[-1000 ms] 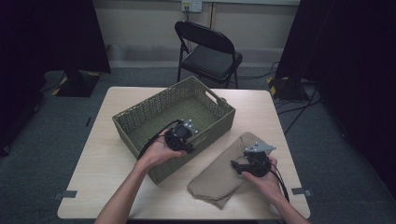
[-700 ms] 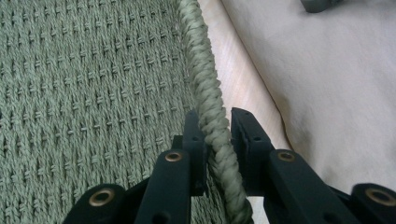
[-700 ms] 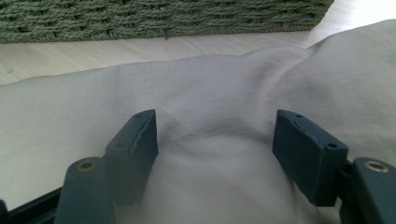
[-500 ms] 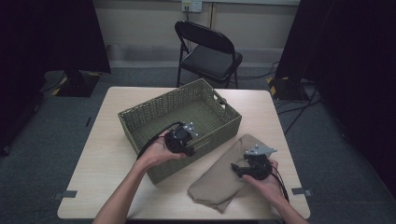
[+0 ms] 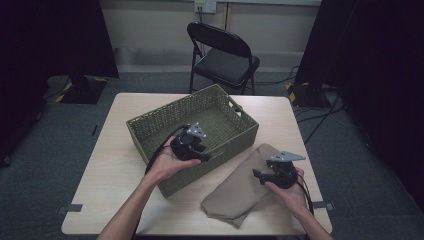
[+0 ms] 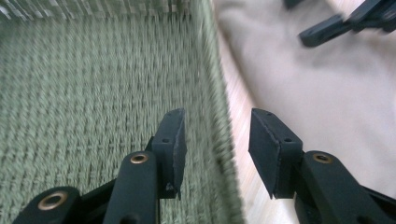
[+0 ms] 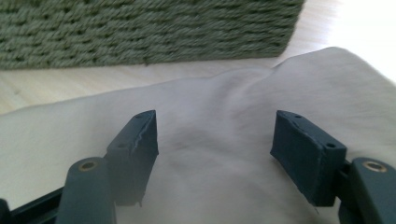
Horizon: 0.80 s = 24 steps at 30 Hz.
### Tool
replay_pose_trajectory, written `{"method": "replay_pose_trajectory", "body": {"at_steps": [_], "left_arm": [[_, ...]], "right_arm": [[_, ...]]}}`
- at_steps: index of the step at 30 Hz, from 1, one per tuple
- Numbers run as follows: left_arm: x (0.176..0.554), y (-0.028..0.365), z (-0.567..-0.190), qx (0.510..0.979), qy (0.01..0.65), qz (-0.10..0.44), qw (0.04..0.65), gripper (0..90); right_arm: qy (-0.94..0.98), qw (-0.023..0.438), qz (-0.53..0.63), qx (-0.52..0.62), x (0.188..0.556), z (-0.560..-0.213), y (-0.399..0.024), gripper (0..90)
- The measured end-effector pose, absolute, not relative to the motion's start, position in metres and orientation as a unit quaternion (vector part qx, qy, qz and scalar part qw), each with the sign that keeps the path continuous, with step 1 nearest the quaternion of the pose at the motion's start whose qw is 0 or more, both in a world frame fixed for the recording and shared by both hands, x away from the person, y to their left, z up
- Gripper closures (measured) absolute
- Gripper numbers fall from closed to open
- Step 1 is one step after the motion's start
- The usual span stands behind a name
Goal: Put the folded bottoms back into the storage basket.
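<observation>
left gripper point(image 6: 215, 140), jaws just opening off the basket point(image 5: 150, 132) wall; right gripper point(image 7: 215, 154) spread over the cloth point(image 7: 224, 140): lower it, pinch 1 fold.

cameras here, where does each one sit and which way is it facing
High view: above the person's side, looking forward and down on the table; both forearms, left tongs and right tongs show.
Left gripper view: rides the left tongs, looking over the basket rim.
Right gripper view: rides the right tongs, looking across the cloth.
All share basket and cloth.
</observation>
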<state>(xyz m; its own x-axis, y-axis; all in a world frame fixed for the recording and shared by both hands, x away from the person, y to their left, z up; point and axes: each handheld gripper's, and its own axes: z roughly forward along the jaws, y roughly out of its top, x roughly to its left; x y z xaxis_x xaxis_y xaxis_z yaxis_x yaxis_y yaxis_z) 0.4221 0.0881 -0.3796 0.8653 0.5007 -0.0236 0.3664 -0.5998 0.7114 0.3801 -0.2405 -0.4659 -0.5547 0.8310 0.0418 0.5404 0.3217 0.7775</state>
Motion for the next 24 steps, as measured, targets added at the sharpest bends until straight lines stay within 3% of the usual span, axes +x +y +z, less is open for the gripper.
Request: {"method": "replay_pose_trajectory", "body": {"at_steps": [3, 5, 9, 15, 22, 24], "left_arm": [[0.414, 0.089, -0.366, 0.867, 0.259, 0.088, 0.417, 56.4], [0.407, 0.088, -0.36, 0.861, 0.268, 0.105, 0.419, 51.8], [0.387, 0.085, -0.358, 0.851, 0.254, 0.094, 0.451, 53.0], [0.364, 0.068, -0.381, 0.856, 0.237, 0.071, 0.454, 62.2], [0.357, 0.053, -0.424, 0.871, 0.241, 0.025, 0.427, 64.7], [0.355, 0.045, -0.44, 0.887, 0.237, 0.025, 0.395, 65.1]], "right_arm": [[0.782, 0.192, 0.396, 0.441, 0.382, -0.462, -0.247, 31.2], [0.777, 0.197, 0.399, 0.445, 0.384, -0.459, -0.252, 31.5], [0.768, 0.203, 0.406, 0.452, 0.384, -0.454, -0.262, 31.9], [0.763, 0.215, 0.403, 0.458, 0.387, -0.453, -0.274, 34.1], [0.765, 0.227, 0.383, 0.465, 0.394, -0.459, -0.28, 34.6], [0.769, 0.225, 0.372, 0.469, 0.399, -0.464, -0.281, 34.5]]}}
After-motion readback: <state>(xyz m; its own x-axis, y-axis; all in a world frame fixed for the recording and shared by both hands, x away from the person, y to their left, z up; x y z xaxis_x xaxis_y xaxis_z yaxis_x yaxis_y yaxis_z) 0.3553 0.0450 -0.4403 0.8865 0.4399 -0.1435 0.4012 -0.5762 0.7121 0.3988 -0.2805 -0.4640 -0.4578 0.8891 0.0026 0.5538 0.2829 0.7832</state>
